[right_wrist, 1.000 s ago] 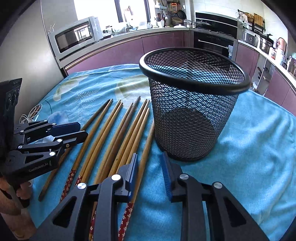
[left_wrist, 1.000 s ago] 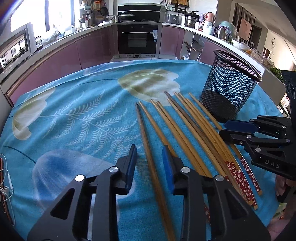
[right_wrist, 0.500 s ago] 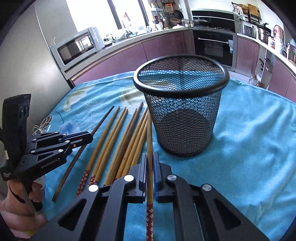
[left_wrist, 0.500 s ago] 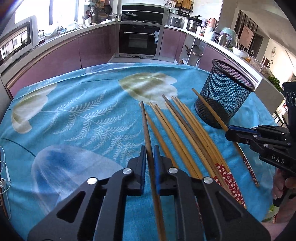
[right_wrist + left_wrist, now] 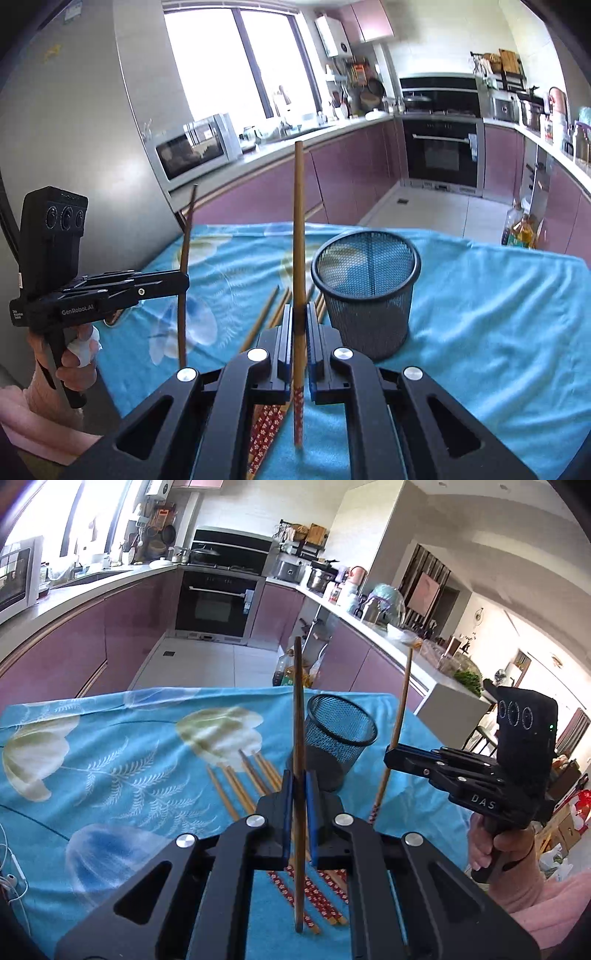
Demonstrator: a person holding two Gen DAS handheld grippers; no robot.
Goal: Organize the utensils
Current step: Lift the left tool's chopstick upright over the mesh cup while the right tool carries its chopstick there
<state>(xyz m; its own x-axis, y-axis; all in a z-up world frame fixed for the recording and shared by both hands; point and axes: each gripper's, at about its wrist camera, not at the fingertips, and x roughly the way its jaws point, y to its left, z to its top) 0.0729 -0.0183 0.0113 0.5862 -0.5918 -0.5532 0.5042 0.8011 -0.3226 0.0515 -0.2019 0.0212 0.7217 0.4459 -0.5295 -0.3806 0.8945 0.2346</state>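
Two chopsticks are up off the table: the dark chopstick is pinched in the left gripper, the red-patterned chopstick in the right gripper, both nearly upright. The mesh cup stands just beyond (open top, nothing crowding its rim). Loose chopsticks lie beside it on the blue tablecloth.

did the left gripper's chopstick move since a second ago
Yes. The dark chopstick is off the cloth, clamped in the left gripper, its tip now standing well above the mesh cup.
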